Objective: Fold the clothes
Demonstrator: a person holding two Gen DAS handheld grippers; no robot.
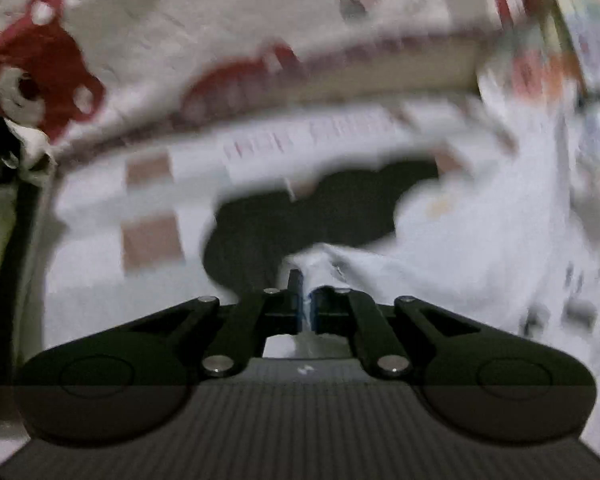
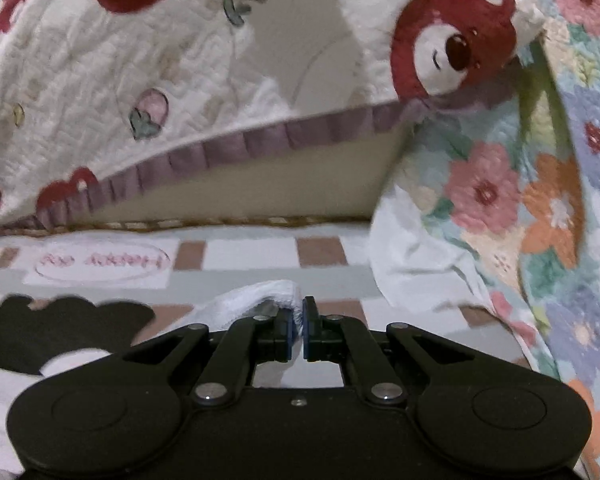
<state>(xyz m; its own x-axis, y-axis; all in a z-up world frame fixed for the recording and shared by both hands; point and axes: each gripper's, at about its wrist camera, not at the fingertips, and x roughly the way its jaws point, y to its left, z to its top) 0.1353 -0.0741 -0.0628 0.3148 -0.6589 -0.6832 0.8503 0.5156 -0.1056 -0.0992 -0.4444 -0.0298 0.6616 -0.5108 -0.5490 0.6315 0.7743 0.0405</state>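
White cloth is pinched in both grippers; the left gripper has its jaws closed on a bunched fold of the white garment, and the right gripper has its blue-padded jaws closed on a hemmed edge of the same kind of cloth; the left wrist view is blurred, detail there is poor

Garment: it spreads from the left gripper towards the right of that view, and carries a large black print lying just ahead of the jaws; in the right wrist view the black print sits to the left of the gripper, with the white cloth running down past it to the lower left

Surface: the garment lies on a bed sheet checked in white and dull pink squares, with an oval pink-lettered label on it; the lettering cannot be read

Beyond: a cream quilt printed with red bear faces and edged with a purple ruffle hangs over the far side of the sheet; a floral quilt in pink, orange and blue rises at the right, with a loose white cloth lying at its foot
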